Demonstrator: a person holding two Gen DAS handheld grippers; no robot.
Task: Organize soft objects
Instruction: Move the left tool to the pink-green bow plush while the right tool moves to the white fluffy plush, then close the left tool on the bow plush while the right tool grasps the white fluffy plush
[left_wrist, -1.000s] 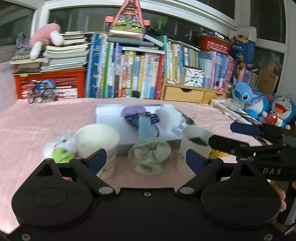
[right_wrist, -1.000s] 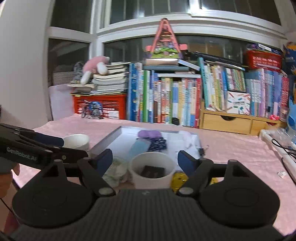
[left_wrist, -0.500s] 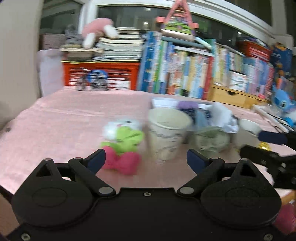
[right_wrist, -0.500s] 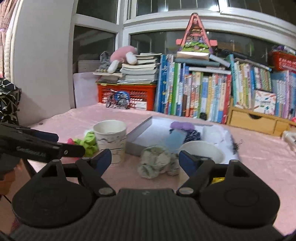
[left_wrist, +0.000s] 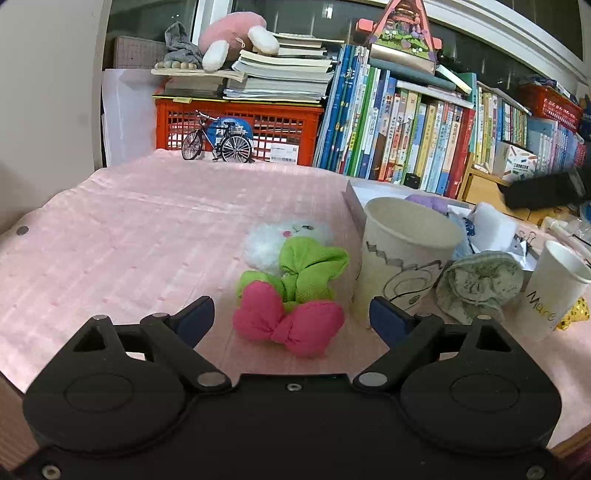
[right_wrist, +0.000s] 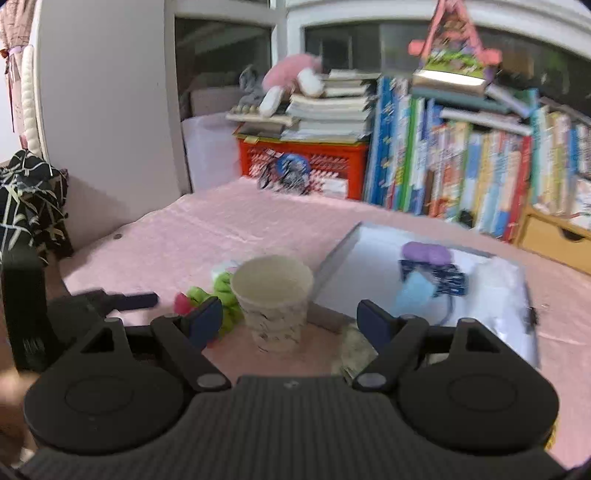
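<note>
Books and a red crate back the pink worktop. Our left claw stands wide open and empty; the pink bow lies just ahead between its fingers, touching the green bow and white plush beyond. Our right claw is open too, facing a paper cup. Ahead and rightward, the tray holds several soft pieces; we judge the work partly done, bows and crumpled cloth remaining.

Setting was a home room: packed row of children's books, plush toy atop stacked books, pink-clothed surface.
</note>
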